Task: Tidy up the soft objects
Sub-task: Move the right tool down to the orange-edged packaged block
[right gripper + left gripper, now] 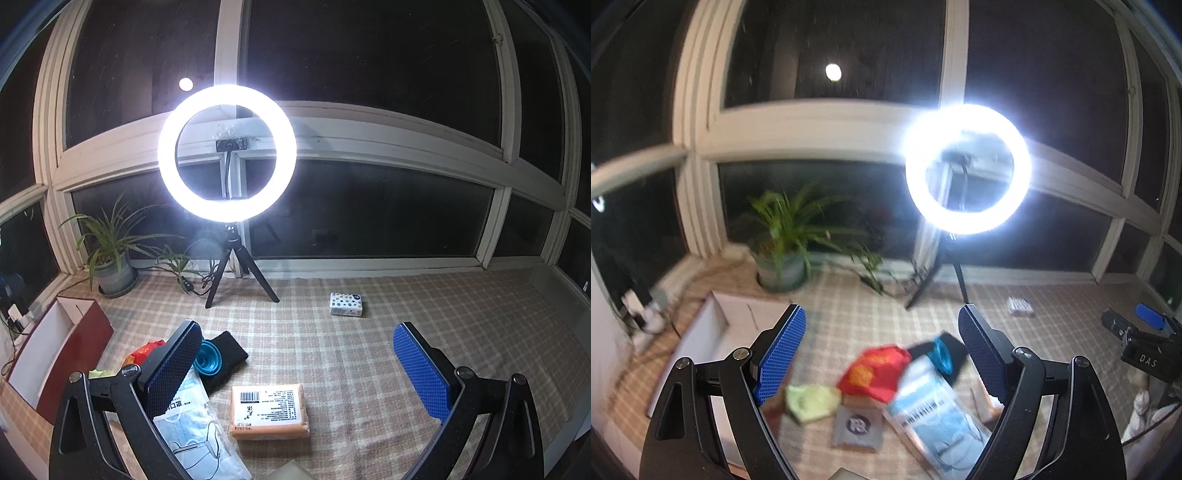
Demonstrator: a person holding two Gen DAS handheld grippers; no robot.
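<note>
Both tongs gape wide, empty — left tongs (882, 354), right tongs (299, 365). Between the right pair: one orange tissue pack (269, 411); ahead, one dotted pack (345, 304); left, one mask bag (199, 432)

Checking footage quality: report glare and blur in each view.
Left wrist view: ring light blows out its surroundings, motion blur smears the red cloth and mask pack. Right wrist view: same ring light glares, but the orange pack stays sharp.

Ring light (227, 153) blazing on its tripod (236, 266) by the dark window (369, 210), potted plant (110, 254) left of it, checked cloth (369, 350) covering the surface
</note>
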